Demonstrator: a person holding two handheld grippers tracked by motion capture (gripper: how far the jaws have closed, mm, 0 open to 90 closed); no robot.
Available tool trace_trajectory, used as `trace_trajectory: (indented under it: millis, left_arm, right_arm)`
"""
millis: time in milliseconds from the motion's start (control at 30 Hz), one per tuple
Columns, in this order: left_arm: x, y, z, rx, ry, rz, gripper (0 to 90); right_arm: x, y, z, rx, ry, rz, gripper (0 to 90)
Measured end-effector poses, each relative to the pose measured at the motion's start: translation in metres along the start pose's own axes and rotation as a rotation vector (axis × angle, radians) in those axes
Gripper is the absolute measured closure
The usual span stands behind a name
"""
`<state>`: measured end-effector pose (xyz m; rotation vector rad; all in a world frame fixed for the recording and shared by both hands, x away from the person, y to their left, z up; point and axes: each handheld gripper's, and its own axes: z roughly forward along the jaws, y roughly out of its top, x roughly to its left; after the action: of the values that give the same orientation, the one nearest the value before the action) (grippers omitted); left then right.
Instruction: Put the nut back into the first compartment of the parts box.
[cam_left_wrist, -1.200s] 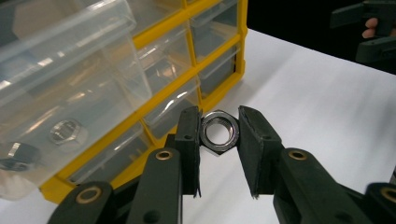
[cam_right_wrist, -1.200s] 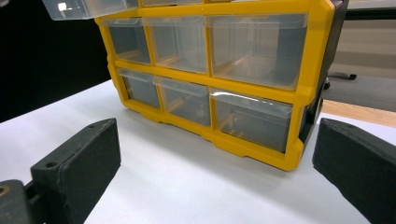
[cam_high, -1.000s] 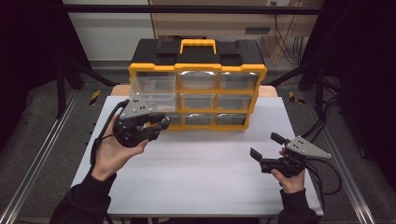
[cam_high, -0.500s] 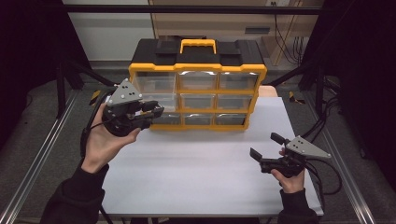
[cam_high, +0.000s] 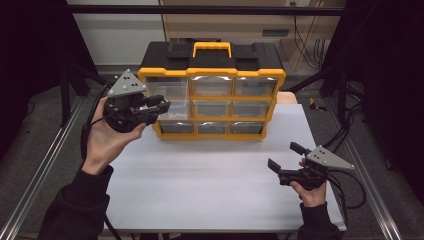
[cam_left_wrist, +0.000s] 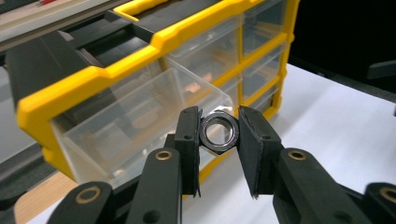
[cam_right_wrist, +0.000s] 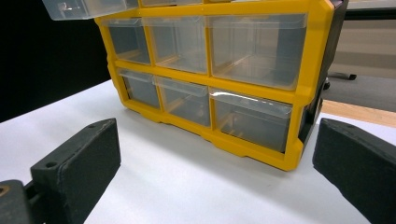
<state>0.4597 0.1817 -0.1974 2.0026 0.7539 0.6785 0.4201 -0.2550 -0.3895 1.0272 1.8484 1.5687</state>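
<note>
Left gripper view has the left gripper (cam_left_wrist: 219, 135) clamped on a steel nut (cam_left_wrist: 219, 134), held just before the pulled-out top-left drawer (cam_left_wrist: 140, 116) of the yellow organizer (cam_high: 210, 95). Right gripper (cam_high: 287, 157) rests wide apart and empty near the table's (cam_high: 210, 175) right edge.

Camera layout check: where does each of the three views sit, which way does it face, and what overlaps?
High view: above the person's side, facing forward and down on the white table; both hands, left tongs, right tongs.
Left gripper view: rides the raised left tongs, facing the pulled-out top drawer; jaws pinch a hex nut.
Right gripper view: low over the table, facing the organizer's front; wide-open jaws.
Shared: the yellow drawer organizer.
</note>
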Motion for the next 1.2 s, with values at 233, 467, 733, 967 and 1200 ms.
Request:
trace_trajectory:
  millis: [233, 467, 733, 967, 1200]
  left_arm:
    - [0.010, 0.009, 0.003, -0.009, 0.023, -0.014, 69.4]
    - [0.018, 0.011, 0.014, -0.001, 0.039, -0.020, 69.4]
    - [0.026, 0.012, 0.026, 0.008, 0.050, -0.036, 69.4]
    - [0.029, 0.012, 0.040, 0.040, 0.064, -0.029, 69.4]
    - [0.029, 0.007, 0.054, 0.047, 0.063, -0.046, 69.4]
  right_arm:
    - [0.000, 0.000, 0.000, -0.001, -0.002, 0.002, 1.4]
    - [0.000, 0.000, -0.001, -0.003, -0.002, 0.005, 1.4]
    - [0.000, 0.000, 0.000, 0.001, -0.001, 0.004, 1.3]
    - [-0.001, 0.000, 0.000, 0.002, -0.001, 0.005, 1.3]
    - [0.000, 0.000, 0.000, 0.001, 0.001, 0.005, 1.4]
